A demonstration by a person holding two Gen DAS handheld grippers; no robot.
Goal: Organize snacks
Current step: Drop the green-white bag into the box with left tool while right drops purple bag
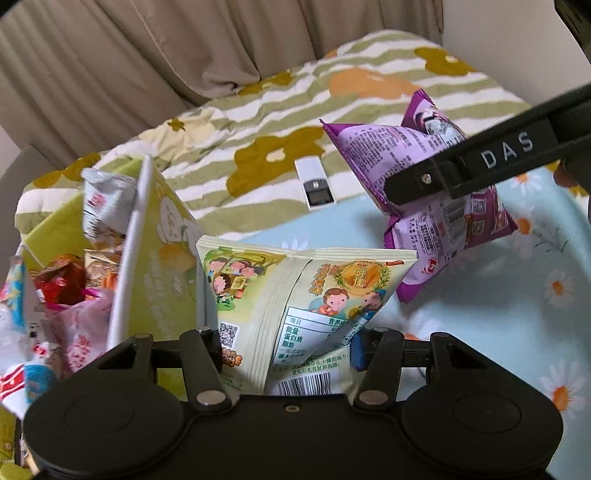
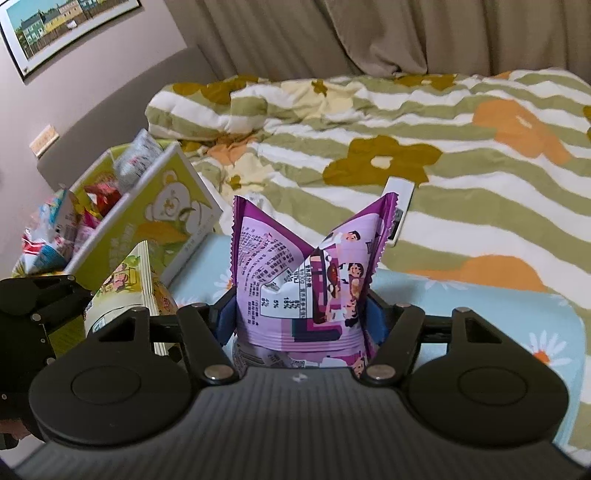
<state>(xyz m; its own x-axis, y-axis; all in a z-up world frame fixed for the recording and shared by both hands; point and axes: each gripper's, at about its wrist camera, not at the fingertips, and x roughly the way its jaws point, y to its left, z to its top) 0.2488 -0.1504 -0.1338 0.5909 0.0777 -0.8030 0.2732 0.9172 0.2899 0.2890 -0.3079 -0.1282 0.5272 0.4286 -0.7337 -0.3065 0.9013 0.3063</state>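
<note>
Left gripper (image 1: 284, 343): we have its jaws clamped on the pale green snack bag (image 1: 295, 295), pads pressing both sides low on the pack, cartoon kids and nutrition label facing the camera. Bag stands up out of the jaws, just beside the wall of the green bear box (image 1: 155, 251); we can't tell if bag and box touch.

Right gripper (image 2: 301, 317): jaws closed on the purple snack bag (image 2: 295, 273), blue pads squeezing its middle so the top splays into two points. In the left wrist view the same purple bag hangs off the bed, pinched by the right gripper's black fingers (image 1: 417, 181) marked "DAS".

Outward from there:
- Green bear box sits to the left in both views, open on top, already stuffed with mixed packets (image 1: 70, 288): red, pink, blue, silver.
- More packets are piled outside the box at far left (image 2: 40, 243).
- Below both bags lies a light blue daisy-print sheet (image 1: 498, 314).
- Behind it, a green-striped flower quilt (image 2: 461, 166) with a white remote (image 1: 316, 182) on it.
- Beige curtain (image 2: 332, 37) at the back, framed picture (image 2: 55, 26) on the wall upper left.
</note>
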